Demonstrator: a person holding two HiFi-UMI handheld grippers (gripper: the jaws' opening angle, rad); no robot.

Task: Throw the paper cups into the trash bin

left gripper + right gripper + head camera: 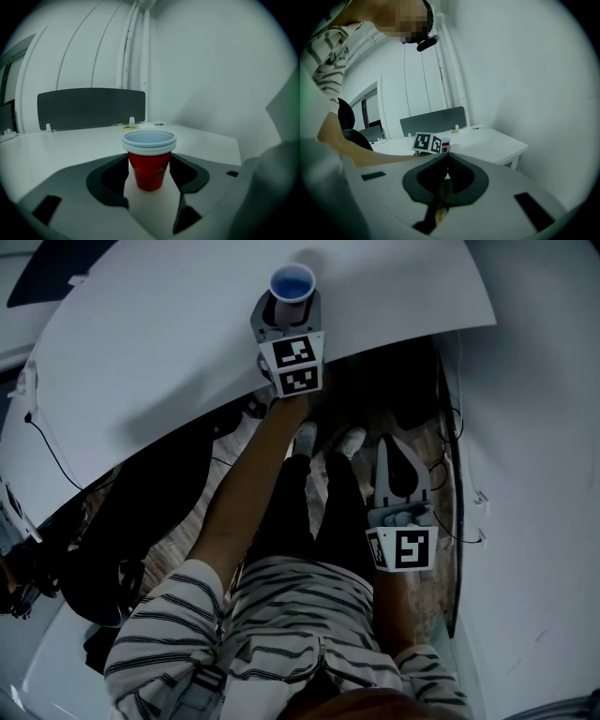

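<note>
A red paper cup with a white rim (292, 283) (149, 161), apparently a stack of cups, stands upright on the white table (141, 352) (65, 145). My left gripper (292, 298) (149, 165) reaches over the table edge and stands open, one jaw on each side of the cup, with gaps showing beside the red wall. Below the table's edge, over the floor, my right gripper (395, 443) (447, 158) is shut and empty. In the right gripper view the cup (446, 142) peeks out behind the left gripper's marker cube (427, 143).
A dark grey divider panel (91, 108) stands along the table's far edge, with small items (140, 125) near it. White walls close in on the right. The person's legs and shoes (328, 442) are under the table edge, with a black chair (122, 549) at the left.
</note>
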